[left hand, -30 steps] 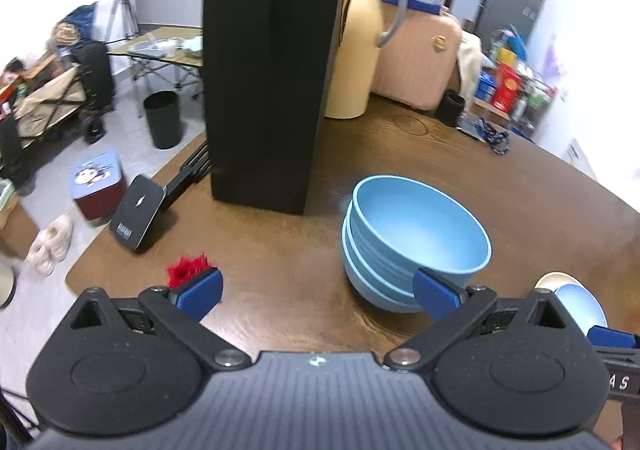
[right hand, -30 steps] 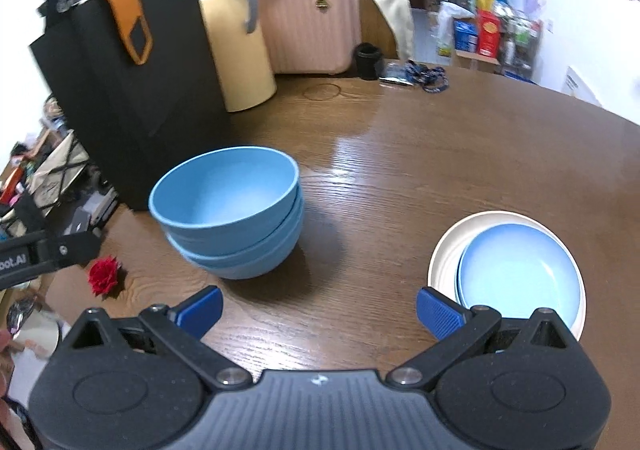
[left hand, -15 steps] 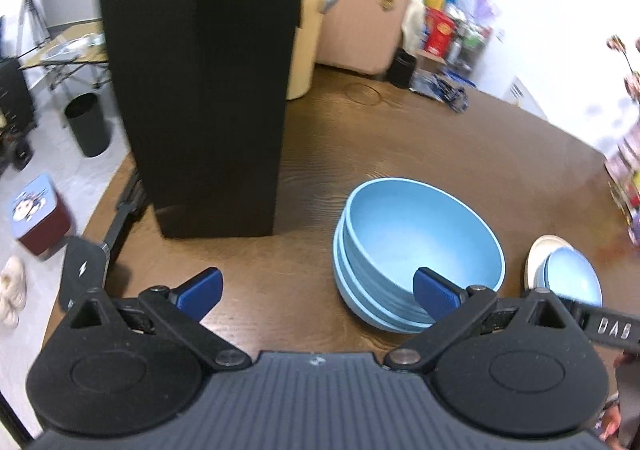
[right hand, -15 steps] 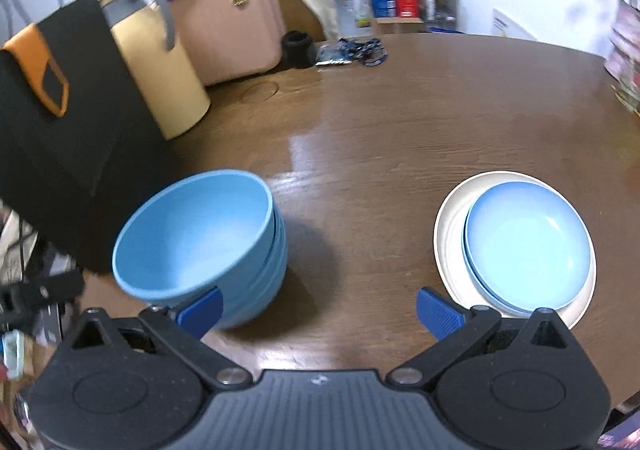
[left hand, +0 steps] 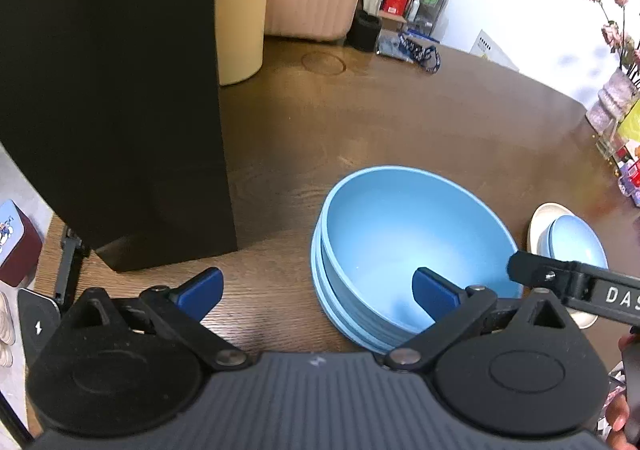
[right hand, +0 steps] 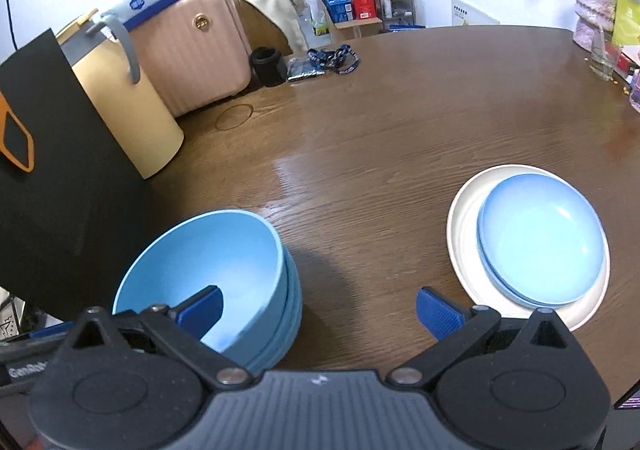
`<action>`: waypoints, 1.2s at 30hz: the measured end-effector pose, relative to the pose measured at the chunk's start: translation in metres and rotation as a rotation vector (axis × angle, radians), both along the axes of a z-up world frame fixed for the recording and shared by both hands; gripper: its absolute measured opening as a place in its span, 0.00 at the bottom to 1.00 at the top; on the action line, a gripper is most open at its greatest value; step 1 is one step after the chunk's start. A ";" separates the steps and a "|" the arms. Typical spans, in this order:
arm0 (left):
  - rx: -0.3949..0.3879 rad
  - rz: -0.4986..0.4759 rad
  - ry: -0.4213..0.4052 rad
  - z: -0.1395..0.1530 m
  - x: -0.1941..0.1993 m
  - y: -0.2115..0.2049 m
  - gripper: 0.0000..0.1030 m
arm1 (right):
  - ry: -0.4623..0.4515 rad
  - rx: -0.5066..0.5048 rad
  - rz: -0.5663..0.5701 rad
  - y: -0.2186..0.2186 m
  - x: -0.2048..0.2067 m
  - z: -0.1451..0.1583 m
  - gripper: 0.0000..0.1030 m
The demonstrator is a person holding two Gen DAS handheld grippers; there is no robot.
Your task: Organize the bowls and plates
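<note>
Bowls: three nested light-blue round bowls (right hand: 224, 270) on brown wooden surface (right hand: 380, 137).
Plates: two, blue plate (right hand: 540, 238) on cream plate (right hand: 464, 226), right of bowls.
Left tool (left hand: 316, 290): wide, empty.
Right tool (right hand: 316, 308): wide, empty.

Bright, even room light fills both fisheye views, with the far white wall blown out. A pale glare streak sits on the wooden table (right hand: 288, 177), and the stacked blue bowls (right hand: 208, 270) cast a soft shadow rightward. Edges bend hard and blur slightly.
</note>
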State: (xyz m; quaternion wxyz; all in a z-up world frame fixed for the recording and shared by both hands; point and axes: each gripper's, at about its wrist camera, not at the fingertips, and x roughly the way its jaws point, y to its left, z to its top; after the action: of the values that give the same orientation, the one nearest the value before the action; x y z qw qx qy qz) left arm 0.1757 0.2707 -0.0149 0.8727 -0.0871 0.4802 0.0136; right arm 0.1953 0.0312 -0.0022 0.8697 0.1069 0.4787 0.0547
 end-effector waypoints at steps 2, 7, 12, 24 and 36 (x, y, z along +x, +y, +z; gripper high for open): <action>0.004 -0.002 0.009 -0.006 0.002 0.000 0.98 | 0.010 -0.002 0.010 0.006 0.002 -0.006 0.94; 0.011 -0.012 0.028 -0.017 0.005 0.000 0.88 | 0.027 -0.008 0.019 0.014 0.007 -0.021 0.89; 0.005 -0.023 0.036 -0.022 0.008 0.000 0.72 | 0.038 -0.007 0.023 0.019 0.011 -0.029 0.70; -0.021 -0.092 0.001 -0.024 0.008 -0.005 0.33 | -0.012 -0.001 0.097 0.035 0.009 -0.035 0.27; -0.046 -0.075 -0.001 -0.020 0.015 0.002 0.61 | 0.008 0.038 0.072 0.026 0.014 -0.034 0.48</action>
State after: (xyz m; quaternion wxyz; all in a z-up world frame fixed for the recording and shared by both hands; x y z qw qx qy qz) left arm 0.1912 0.2727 -0.0347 0.8705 -0.0891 0.4830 -0.0304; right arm 0.2091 0.0568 -0.0361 0.8630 0.1062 0.4847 0.0946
